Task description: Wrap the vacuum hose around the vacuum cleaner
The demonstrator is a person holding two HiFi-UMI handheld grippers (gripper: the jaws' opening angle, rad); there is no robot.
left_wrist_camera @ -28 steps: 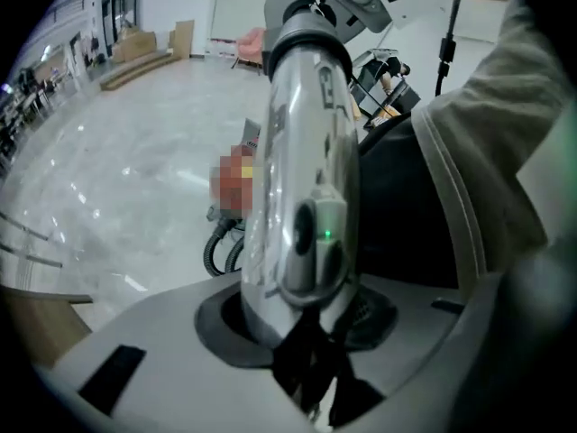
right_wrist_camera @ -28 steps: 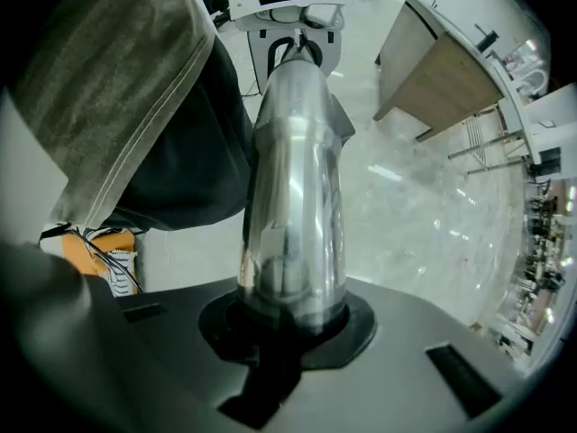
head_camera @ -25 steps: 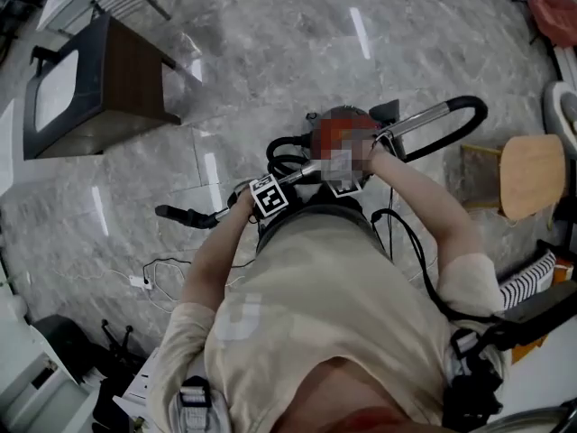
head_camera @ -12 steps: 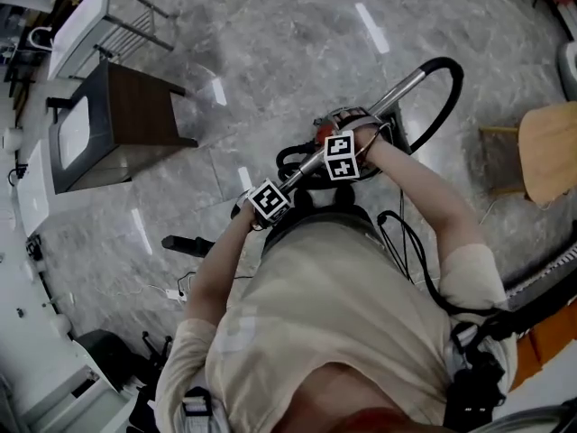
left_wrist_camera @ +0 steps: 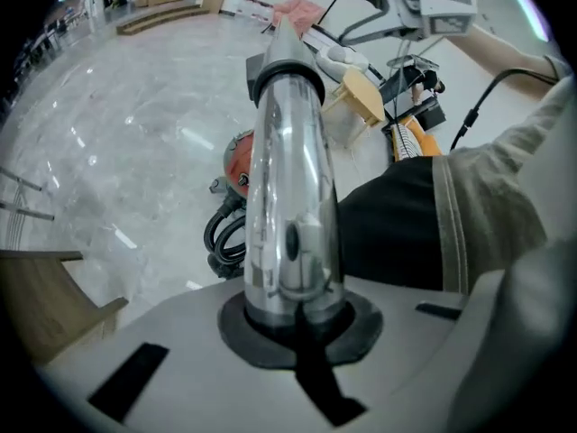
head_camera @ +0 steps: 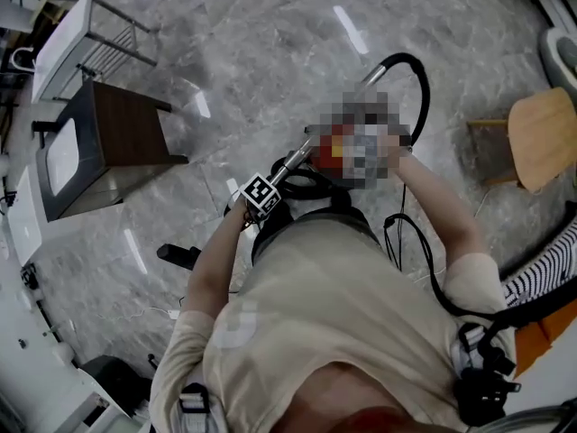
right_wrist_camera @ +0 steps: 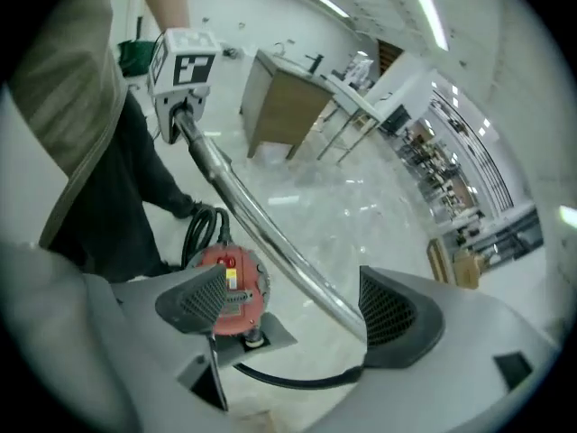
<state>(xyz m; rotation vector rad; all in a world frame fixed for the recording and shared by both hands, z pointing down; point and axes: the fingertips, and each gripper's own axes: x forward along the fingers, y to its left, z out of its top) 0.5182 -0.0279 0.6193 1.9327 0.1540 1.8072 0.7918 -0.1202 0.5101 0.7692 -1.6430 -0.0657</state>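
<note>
Head view: left gripper [head_camera: 262,197] mid-frame, hose [head_camera: 424,93] arching upper right; left gripper view: jaws clamped on metal tube [left_wrist_camera: 287,152]; right gripper view: right gripper [right_wrist_camera: 297,307], jaws just opening wide, straddles the tube loosely above the red vacuum cleaner [right_wrist_camera: 236,282] at lower left, so probably best to regrip nearer the hose before winding.

We found the room bright and evenly lit from ceiling strips [right_wrist_camera: 431,16] high above the vacuum cleaner [right_wrist_camera: 242,285]. Their glare streaked the polished floor [head_camera: 270,52] beyond it. The chrome tube [left_wrist_camera: 288,197] over it mirrored the room. Shadows beside it were faint. Both gripper views bent and darkened toward their rims, and the nearest parts were soft.
</note>
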